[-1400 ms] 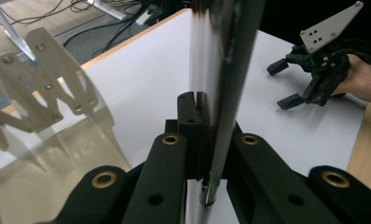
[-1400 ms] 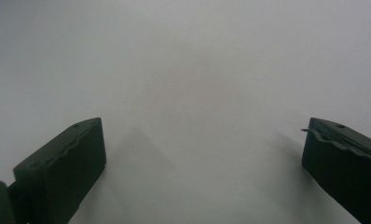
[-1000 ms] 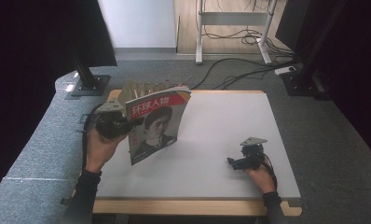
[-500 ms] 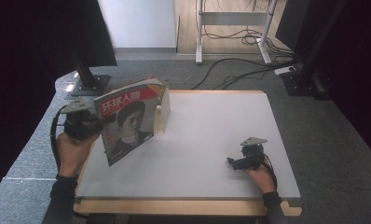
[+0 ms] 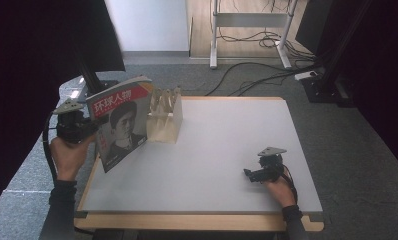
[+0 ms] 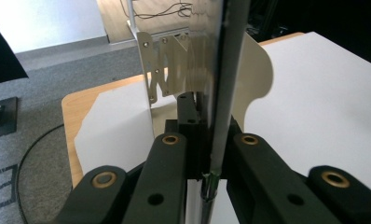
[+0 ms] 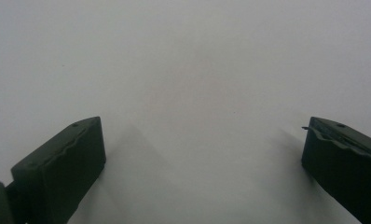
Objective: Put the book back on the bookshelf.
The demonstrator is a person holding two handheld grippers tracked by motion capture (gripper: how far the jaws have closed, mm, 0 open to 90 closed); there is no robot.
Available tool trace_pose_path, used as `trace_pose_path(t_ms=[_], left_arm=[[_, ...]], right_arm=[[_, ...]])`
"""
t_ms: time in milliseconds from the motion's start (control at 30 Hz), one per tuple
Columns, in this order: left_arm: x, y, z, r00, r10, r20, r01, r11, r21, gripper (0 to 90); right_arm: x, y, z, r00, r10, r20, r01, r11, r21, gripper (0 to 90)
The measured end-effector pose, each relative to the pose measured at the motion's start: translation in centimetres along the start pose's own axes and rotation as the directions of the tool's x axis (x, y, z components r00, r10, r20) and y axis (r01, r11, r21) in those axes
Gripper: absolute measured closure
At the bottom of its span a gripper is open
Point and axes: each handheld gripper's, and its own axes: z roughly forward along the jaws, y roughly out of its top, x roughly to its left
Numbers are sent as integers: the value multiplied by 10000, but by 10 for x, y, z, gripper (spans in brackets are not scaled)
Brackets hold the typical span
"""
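My left gripper point(image 5: 89, 127) is clamped on the spine edge of the glossy red-titled magazine point(image 5: 121, 120), upright, long axis vertical; the clear slotted acrylic rack point(image 5: 164, 116) sits just right of it. My right gripper point(image 5: 250, 173) rests well apart, jaws spread, empty.

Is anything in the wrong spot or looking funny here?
Yes: the magazine is not lying flat or standing in the clear rack. The left tool pinches its edge and holds it upright, tilted, off the table's left edge. Nothing looks spilled or broken.
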Motion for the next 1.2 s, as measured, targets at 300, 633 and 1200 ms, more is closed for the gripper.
trace_pose_path(t_ms=[300, 633, 1200], left_arm=[[12, 10, 29, 9992, -327, -230, 323, 9993, -160, 872], [16, 11, 70, 9983, -514, -272, 493, 9961, -729, 871], [16, 18, 59, 9993, -59, 362, -43, 9606, 2779, 862]], right_arm=[[0, 0, 0, 10000, 26, 2, -26, 10000, -4, 0], [0, 0, 0, 10000, 26, -5, -26, 10000, -10, 0], [0, 0, 0, 10000, 8, 1, -8, 10000, -4, 0]])
